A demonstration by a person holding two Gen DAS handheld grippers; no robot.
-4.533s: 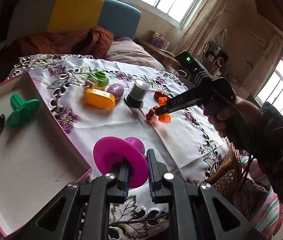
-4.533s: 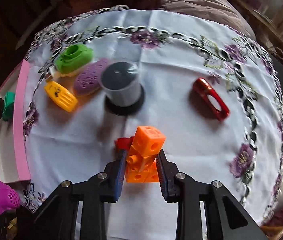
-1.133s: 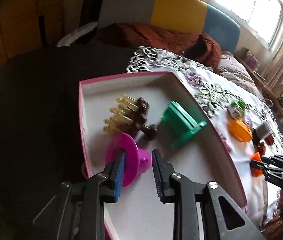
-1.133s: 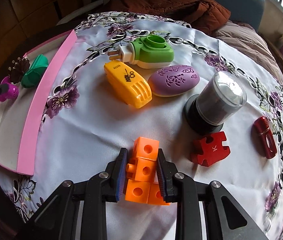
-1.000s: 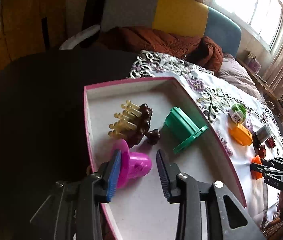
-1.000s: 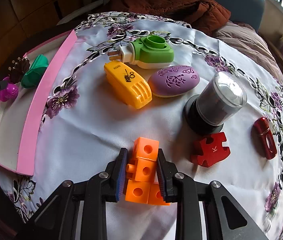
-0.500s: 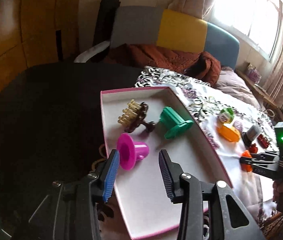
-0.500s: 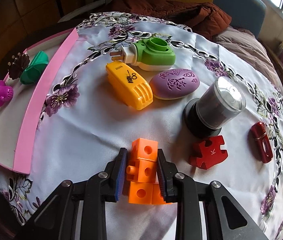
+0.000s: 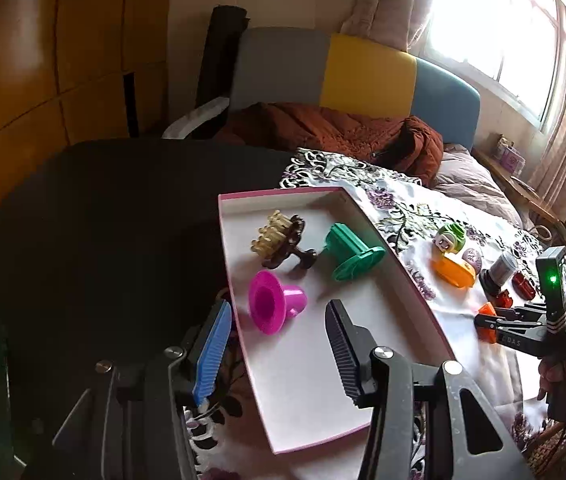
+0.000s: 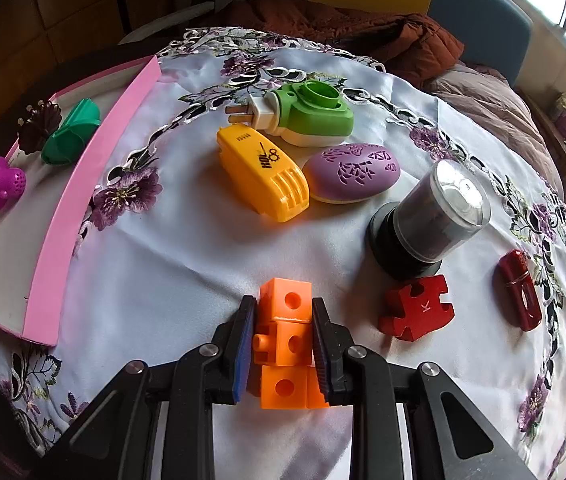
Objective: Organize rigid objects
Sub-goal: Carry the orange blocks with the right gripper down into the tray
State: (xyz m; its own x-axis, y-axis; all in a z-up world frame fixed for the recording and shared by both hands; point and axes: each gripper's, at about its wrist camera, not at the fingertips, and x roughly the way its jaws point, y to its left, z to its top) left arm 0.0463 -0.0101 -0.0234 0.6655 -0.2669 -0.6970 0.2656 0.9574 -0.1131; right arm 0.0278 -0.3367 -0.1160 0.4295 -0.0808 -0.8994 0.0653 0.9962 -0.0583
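Left gripper (image 9: 277, 338): seen at the lower centre of the left wrist view; its jaws are opening and nothing is pressed between them; the magenta funnel-shaped piece lies just beyond the fingertips.
Magenta funnel-shaped piece (image 9: 273, 307): laid on its side on the tray floor, at the left of the tray; also seen at the far left of the right wrist view (image 10: 1, 182).
Pink-rimmed tray (image 9: 403, 276): set on the tablecloth at centre frame; a brown hair claw (image 9: 281, 242) and a green flanged piece (image 9: 353, 252) are held in its upper part, close to each other.
Right gripper (image 10: 283, 336): at lower centre of the right wrist view; its jaws are clamped narrow on the orange block cluster.
Orange block cluster (image 10: 285, 328): gripped on both sides by the pads, over the white floral tablecloth (image 10: 163, 264).
Loose items on the cloth: a yellow case (image 10: 263, 174), a green plug-in device (image 10: 307, 114) and a purple oval (image 10: 353, 172) are grouped at upper centre; a clear-topped black canister (image 10: 429, 218), a red puzzle piece (image 10: 417, 306) and a red oblong piece (image 10: 517, 290) are found at the right.
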